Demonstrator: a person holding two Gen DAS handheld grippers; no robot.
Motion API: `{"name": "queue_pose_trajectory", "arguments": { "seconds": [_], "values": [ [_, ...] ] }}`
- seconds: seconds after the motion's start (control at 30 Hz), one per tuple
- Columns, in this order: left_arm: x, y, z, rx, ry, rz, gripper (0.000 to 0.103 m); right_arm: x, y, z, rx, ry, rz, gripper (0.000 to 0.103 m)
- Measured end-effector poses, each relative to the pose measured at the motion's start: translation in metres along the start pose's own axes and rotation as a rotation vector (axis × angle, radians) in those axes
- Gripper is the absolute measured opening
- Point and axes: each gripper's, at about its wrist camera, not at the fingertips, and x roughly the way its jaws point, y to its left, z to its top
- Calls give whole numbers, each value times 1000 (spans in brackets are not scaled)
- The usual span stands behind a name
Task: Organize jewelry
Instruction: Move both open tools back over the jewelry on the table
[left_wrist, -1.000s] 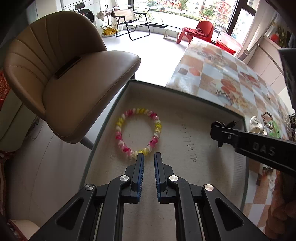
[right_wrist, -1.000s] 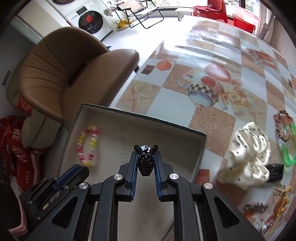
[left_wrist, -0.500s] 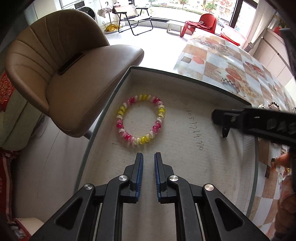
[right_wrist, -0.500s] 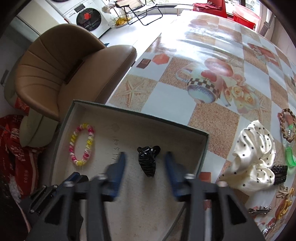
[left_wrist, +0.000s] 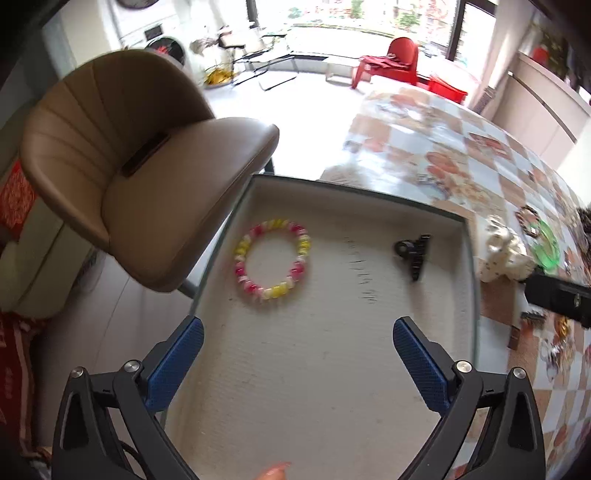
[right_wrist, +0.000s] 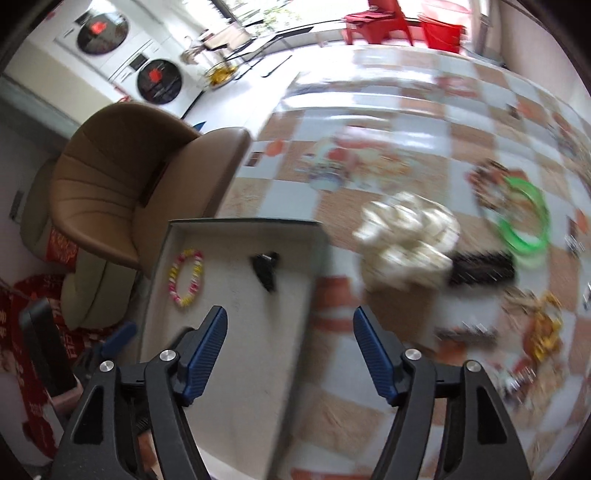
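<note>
Hovering with both jaws spread wide and holding nothing, right gripper (right_wrist: 290, 350) nearer the white scrunchie (right_wrist: 406, 245) lying ahead-right on the checked tablecloth (right_wrist: 369, 413), left gripper (left_wrist: 297, 363) facing the box (left_wrist: 332, 387) containing beaded bracelet (left_wrist: 272, 264) and black clip (left_wrist: 413, 253), beside a brown chair (left_wrist: 147, 166).

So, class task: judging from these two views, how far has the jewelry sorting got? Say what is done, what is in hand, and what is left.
Done: the beaded bracelet and black hair claw lie in the box.
In hand: nothing; the left gripper and right gripper are both open and empty.
Left: the white scrunchie, green bangle, black comb clip and gold pieces sit on the table.
</note>
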Motion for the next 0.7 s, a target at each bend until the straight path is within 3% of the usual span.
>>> {"name": "queue_pose_trajectory", "arguments": {
  "seconds": [0.07, 0.27, 0.7],
  "values": [
    [-4, -11, -1, 34, -4, -23, 103, -8, -20, -8, 47, -1, -17, 82],
    [-15, -58, 1, 98, 23, -98, 103, -38, -80, -23, 162, -34, -59, 84],
    [-12, -149, 38, 146, 23, -100, 103, -63, -168, 7, 171, -11, -141, 87]
  ]
}}
